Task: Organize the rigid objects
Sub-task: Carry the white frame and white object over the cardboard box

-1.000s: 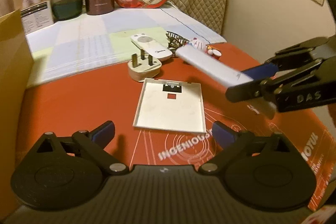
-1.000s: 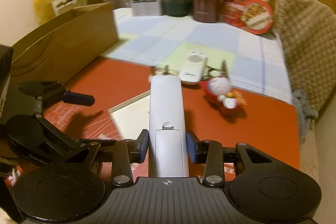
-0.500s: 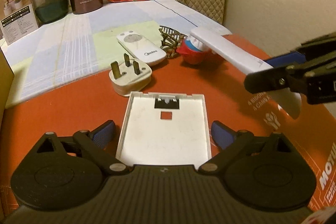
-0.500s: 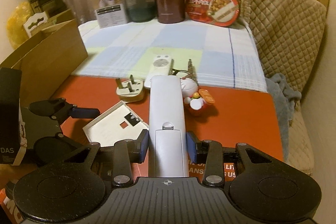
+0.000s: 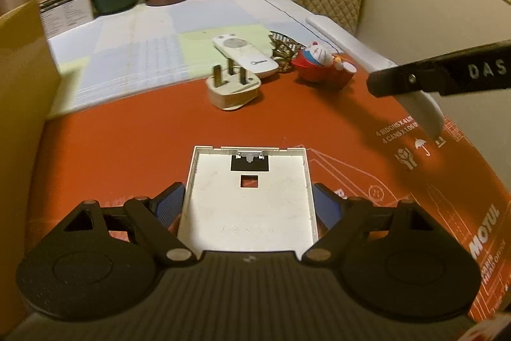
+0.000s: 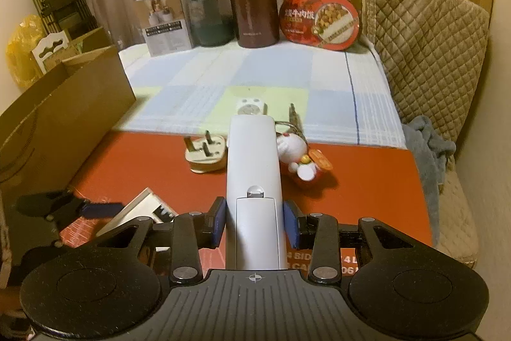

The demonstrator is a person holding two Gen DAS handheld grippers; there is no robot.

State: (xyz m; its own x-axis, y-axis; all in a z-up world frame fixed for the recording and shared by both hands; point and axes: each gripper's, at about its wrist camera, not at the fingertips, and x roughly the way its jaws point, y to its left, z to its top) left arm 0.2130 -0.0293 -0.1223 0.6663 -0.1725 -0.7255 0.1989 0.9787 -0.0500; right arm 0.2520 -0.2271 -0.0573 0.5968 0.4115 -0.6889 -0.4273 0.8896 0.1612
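Plate (image 5: 248,200), white and square, lies flat at lower centre of the left wrist view, between the closing left tool (image 5: 249,206); right tool (image 6: 254,221) clamps the remote (image 6: 254,181).

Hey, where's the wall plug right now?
In the left wrist view the plug lies prongs-up on the red mat, mid-table, just in front of the small white remote and left of the Doraemon toy.
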